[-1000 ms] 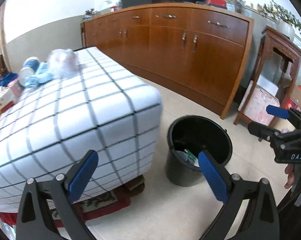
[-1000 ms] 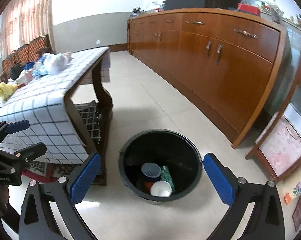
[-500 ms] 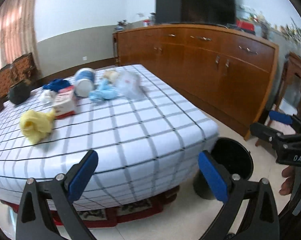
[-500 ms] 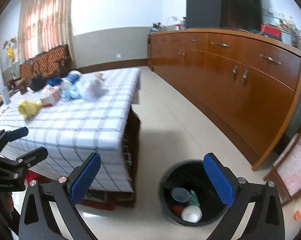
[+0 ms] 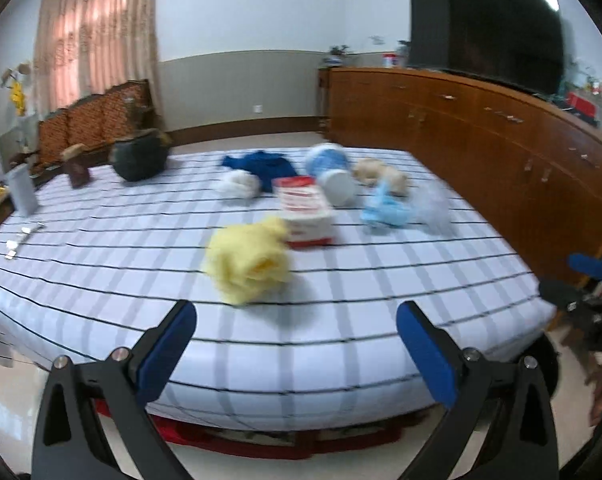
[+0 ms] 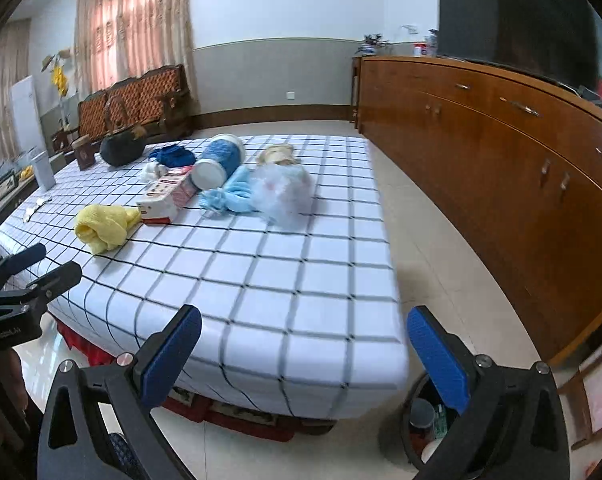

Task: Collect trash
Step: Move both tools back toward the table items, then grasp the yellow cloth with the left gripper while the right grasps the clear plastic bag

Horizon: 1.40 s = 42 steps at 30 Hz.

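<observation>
You've got two hand-held grippers up, both empty: left hand-held gripper [image 5: 296, 354] spread wide at the near edge of the tabletop [image 5: 141, 248], right hand-held gripper [image 6: 304, 354] spread wide over the tabletop's right corner.

Trash on the checked tabletop, all in one loose cluster toward the far right:
- one yellow crumpled wad [image 5: 248, 262], nearest you
- one red-and-white box [image 5: 307, 210], touching the yellow wad
- one blue-and-white canister [image 5: 333, 172] lying on its side
- one light blue crumpled piece [image 5: 385, 208]
- one clear plastic bag [image 6: 283, 192]
- one white wad [image 5: 239, 186]
- one dark blue cloth [image 5: 263, 164]
- one beige lump [image 5: 381, 174] behind the bag

Away from these: one dark round bag [image 5: 139, 158] at the far left.

Only your right wrist view shows inside the black bin [image 6: 411, 432] on the floor by the tabletop corner: cups in it, count unclear, mostly hidden by the gripper finger. In the left wrist view just a dark sliver of the bin shows at the right edge. That view catches your right gripper at its right edge; the right view catches the left gripper at its left edge.

The left view is motion-blurred, so the plastic bag there reads as a pale smear and the box print can't be read. Small metal bits at the tabletop's left edge are too small to identify.
</observation>
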Each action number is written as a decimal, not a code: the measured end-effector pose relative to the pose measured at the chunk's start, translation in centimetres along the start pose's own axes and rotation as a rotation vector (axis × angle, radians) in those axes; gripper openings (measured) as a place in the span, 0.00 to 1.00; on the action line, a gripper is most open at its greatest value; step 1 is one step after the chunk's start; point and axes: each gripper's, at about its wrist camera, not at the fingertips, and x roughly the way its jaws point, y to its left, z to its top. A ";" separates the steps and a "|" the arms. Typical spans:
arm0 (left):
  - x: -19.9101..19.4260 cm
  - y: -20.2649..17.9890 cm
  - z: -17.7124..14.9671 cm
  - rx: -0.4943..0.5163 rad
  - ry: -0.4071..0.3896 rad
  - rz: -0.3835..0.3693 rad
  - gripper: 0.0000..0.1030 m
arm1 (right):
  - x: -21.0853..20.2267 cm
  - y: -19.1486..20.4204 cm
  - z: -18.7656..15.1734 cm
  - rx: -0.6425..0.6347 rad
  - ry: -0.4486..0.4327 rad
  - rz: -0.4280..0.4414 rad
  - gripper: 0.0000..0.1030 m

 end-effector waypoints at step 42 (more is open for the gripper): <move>9.6 5.8 3.3 -0.139 0.122 -0.144 0.42 | 16.4 0.7 9.0 0.048 0.177 0.034 0.32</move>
